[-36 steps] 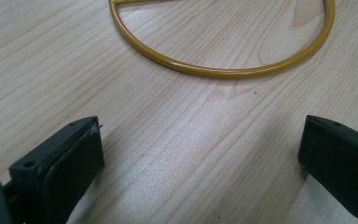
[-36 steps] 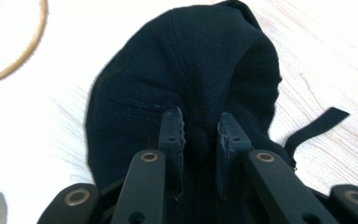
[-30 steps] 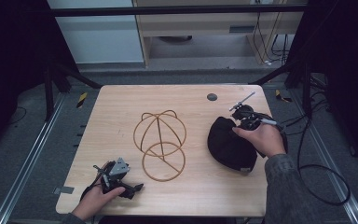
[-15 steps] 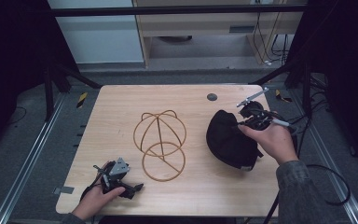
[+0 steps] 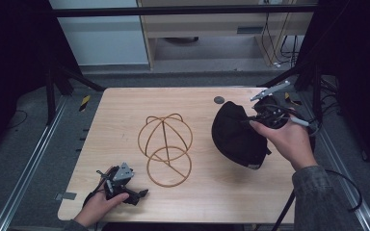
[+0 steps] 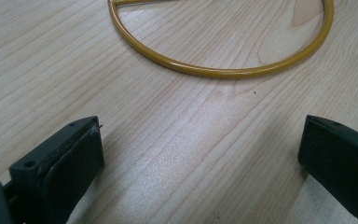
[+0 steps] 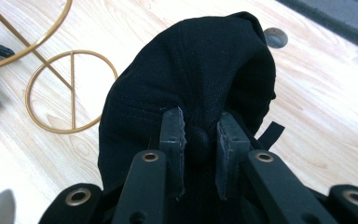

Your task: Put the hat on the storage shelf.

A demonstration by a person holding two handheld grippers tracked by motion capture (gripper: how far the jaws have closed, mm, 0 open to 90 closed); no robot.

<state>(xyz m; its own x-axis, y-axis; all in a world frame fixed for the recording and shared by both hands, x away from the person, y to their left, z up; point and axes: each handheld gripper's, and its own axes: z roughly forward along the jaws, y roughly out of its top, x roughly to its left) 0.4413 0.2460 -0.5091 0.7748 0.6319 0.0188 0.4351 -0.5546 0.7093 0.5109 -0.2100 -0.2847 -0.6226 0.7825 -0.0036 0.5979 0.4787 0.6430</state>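
Note:
A black cap (image 5: 235, 135) hangs above the right side of the wooden table (image 5: 197, 187). My right gripper (image 5: 254, 118) is shut on it. In the right gripper view the two pads (image 7: 173, 133) pinch a fold of the black cap (image 7: 200, 70) near its top button. A gold wire hat stand (image 5: 165, 142) sits at the table's middle, with a round base ring (image 7: 70, 91). My left gripper (image 5: 137, 193) rests at the near left edge, open. Its jaws stand wide apart over bare wood, with the stand's base ring (image 6: 223, 70) just ahead of them.
A small round grommet (image 5: 219, 100) is set in the table's far edge, just behind the cap. Metal frame rails (image 5: 29, 163) run along both sides of the table. A cable (image 5: 347, 187) trails from my right gripper past the sleeve.
My right gripper has lifted the cap off the table and carried it up and toward the far right. The left gripper has stayed where it was.

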